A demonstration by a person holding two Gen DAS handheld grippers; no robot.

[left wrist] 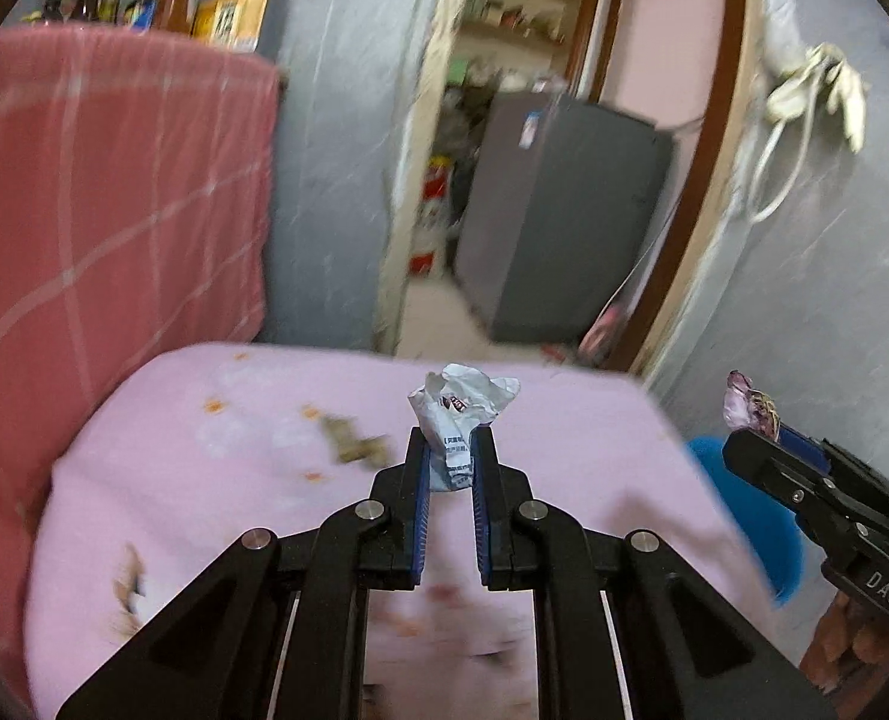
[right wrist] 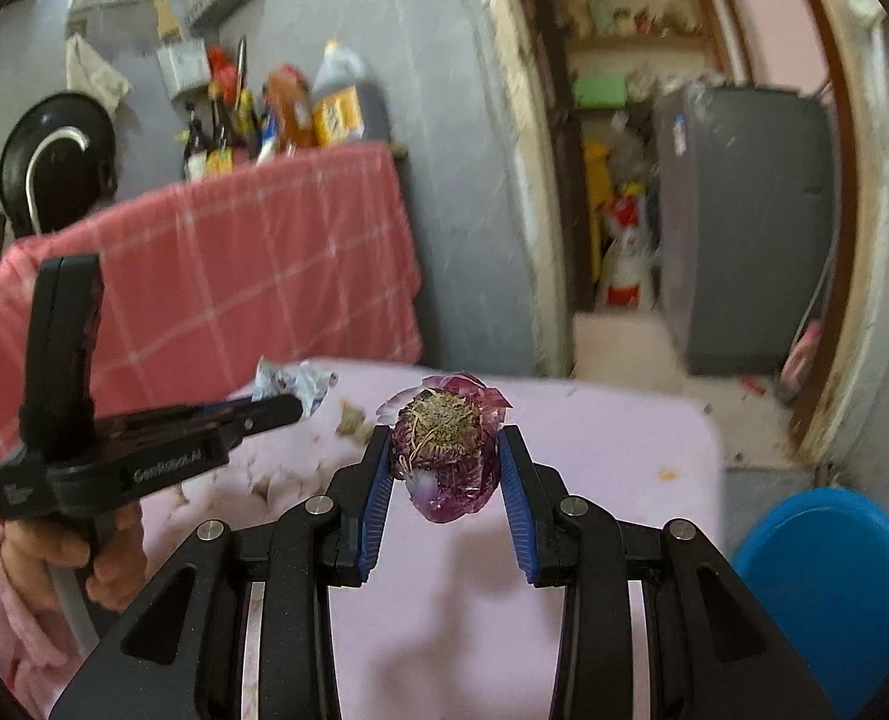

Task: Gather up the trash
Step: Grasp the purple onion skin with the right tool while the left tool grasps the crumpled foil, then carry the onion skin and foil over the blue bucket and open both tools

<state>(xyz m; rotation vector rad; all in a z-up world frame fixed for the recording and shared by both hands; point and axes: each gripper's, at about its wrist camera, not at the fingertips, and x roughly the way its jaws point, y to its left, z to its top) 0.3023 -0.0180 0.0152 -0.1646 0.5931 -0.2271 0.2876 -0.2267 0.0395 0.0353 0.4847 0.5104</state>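
Observation:
My left gripper [left wrist: 449, 450] is shut on a crumpled white wrapper [left wrist: 456, 414] with printed text, held above the pink tablecloth [left wrist: 234, 480]. My right gripper [right wrist: 444, 450] is shut on a purple onion piece [right wrist: 444, 456] with dry roots on top, also lifted off the cloth. The right wrist view shows the left gripper [right wrist: 291, 405] at the left with the wrapper [right wrist: 291, 384] at its tip, a hand in a pink sleeve [right wrist: 18, 588] holding it. The right gripper [left wrist: 756, 438] with the onion piece [left wrist: 744, 402] appears at the right of the left wrist view.
Small brownish scraps [left wrist: 354, 444] and orange crumbs [left wrist: 213, 405] lie on the pink cloth. A blue round bin [right wrist: 828, 588] stands low at the right of the table. A red checked cloth [left wrist: 102, 198] covers a counter with bottles [right wrist: 300, 108] behind. A doorway with a grey cabinet [left wrist: 558, 210] lies beyond.

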